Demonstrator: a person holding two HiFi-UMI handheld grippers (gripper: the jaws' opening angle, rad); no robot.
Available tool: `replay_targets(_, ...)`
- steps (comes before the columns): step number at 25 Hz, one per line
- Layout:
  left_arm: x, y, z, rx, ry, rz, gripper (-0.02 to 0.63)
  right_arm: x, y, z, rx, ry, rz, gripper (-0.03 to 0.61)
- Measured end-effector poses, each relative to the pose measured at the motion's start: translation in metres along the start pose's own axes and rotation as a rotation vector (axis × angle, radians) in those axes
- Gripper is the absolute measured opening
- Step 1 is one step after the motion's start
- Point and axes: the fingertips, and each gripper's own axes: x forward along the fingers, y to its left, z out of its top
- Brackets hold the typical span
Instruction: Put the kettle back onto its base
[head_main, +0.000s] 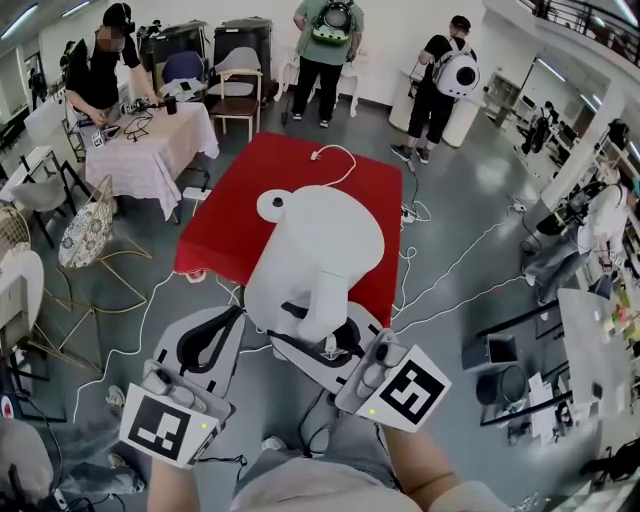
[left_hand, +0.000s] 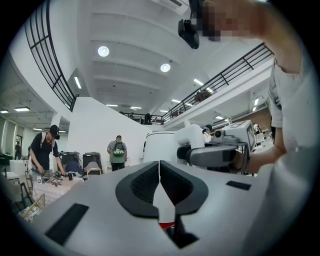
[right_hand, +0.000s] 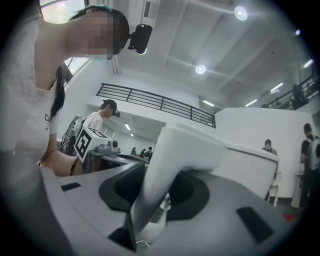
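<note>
A white kettle (head_main: 315, 255) hangs in the air over the near edge of a red table (head_main: 290, 165). My right gripper (head_main: 325, 345) is shut on its handle (right_hand: 170, 165), which runs up between the two dark pads; the kettle body (right_hand: 245, 165) lies just beyond. The round white base (head_main: 272, 205) lies on the red table, partly covered by the kettle, with its white cord (head_main: 335, 152) trailing toward the far edge. My left gripper (head_main: 212, 335) is beside the kettle on its left, shut with nothing in it (left_hand: 160, 172). From there the kettle (left_hand: 162, 145) shows ahead to the right.
A table with a pale cloth (head_main: 165, 150) and a wicker chair (head_main: 85, 235) stand at the left. White cables (head_main: 150, 310) and a power strip (head_main: 410, 213) lie on the grey floor around the red table. Several people stand at the back and right.
</note>
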Motion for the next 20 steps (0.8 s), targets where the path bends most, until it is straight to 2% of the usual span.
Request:
replay_targets(9, 0.057, 0.007, -0.005, 0.019, 0.019, 0.075, 0.014, -0.005, -0.053, -0.017, -0.033, 0.001, 0.098, 0.131)
replay_targets(20, 0.164, -0.025, -0.003, -0.005, 0.025, 0.25, 0.014, -0.063, -0.15, -0.037, -0.09, 0.02, 0.279, 0.13)
